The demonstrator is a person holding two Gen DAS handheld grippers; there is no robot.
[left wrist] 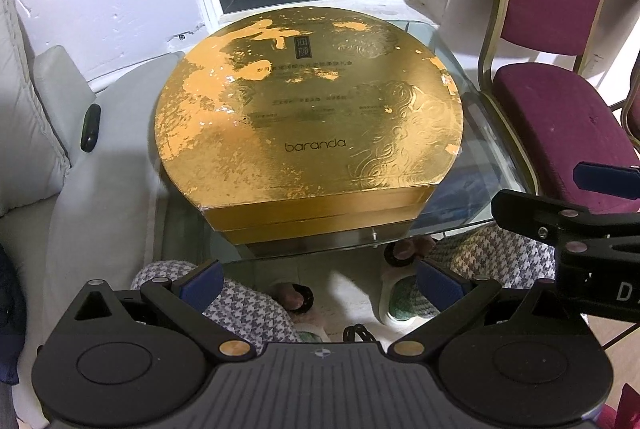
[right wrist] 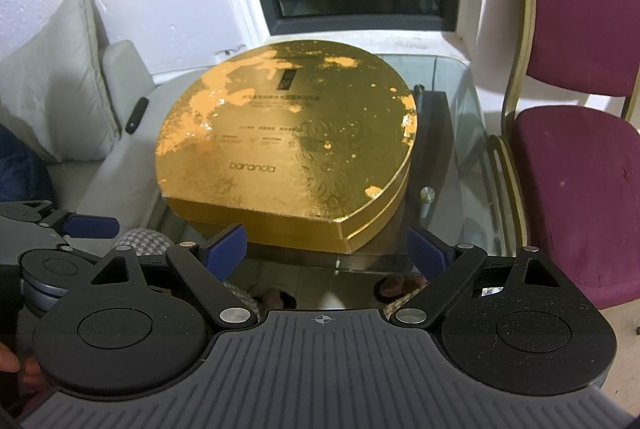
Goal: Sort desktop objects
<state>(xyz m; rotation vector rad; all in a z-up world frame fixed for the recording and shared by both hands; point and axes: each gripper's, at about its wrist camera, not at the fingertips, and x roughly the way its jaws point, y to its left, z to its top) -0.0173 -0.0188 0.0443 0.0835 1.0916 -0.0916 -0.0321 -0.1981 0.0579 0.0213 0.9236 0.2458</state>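
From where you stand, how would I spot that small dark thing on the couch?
Start at the gold box on the glass table. Look left to the pale sofa armrest. The small dark oblong object on it is the only dark, glossy thing there.

A gold box [left wrist: 308, 121] fills most of the glass tabletop [left wrist: 476, 133]; bare glass remains along the box's right side, hemmed by a maroon chair [right wrist: 576, 189], with a white sofa [left wrist: 52, 133] crowding the box's left.

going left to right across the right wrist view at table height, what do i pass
white cushion → black remote → gold box → glass table → maroon chair
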